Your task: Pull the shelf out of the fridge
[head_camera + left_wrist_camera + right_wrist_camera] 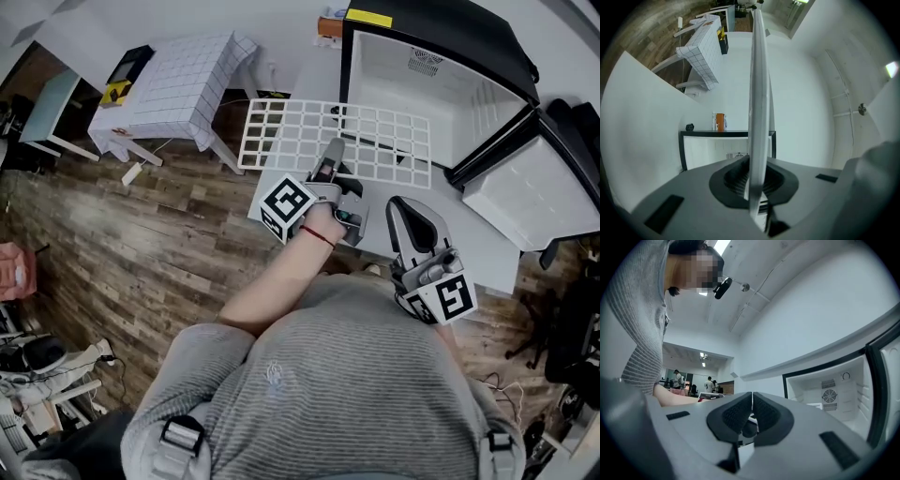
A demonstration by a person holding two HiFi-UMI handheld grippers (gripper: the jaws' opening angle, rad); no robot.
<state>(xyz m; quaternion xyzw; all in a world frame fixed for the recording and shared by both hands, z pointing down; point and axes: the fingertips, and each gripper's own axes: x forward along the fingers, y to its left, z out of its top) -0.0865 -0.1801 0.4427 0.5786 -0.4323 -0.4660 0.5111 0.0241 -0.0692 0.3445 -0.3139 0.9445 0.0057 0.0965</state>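
Note:
The white wire shelf (337,139) hangs level in the air outside the small black fridge (441,42), whose door (530,187) stands wide open at the right. My left gripper (330,157) is shut on the shelf's near edge. In the left gripper view the shelf (758,93) shows edge-on as a white bar rising from between the pads. My right gripper (401,212) is shut with nothing in it, near my body and right of the left one. In the right gripper view its pads (736,414) meet, and the bare white fridge interior (834,394) lies beyond.
A white table with a checked cloth (178,84) stands at the left over the wood floor. The fridge rests on a white platform (469,244). An orange item (720,122) sits on the fridge top. Black chairs (572,319) crowd the right edge.

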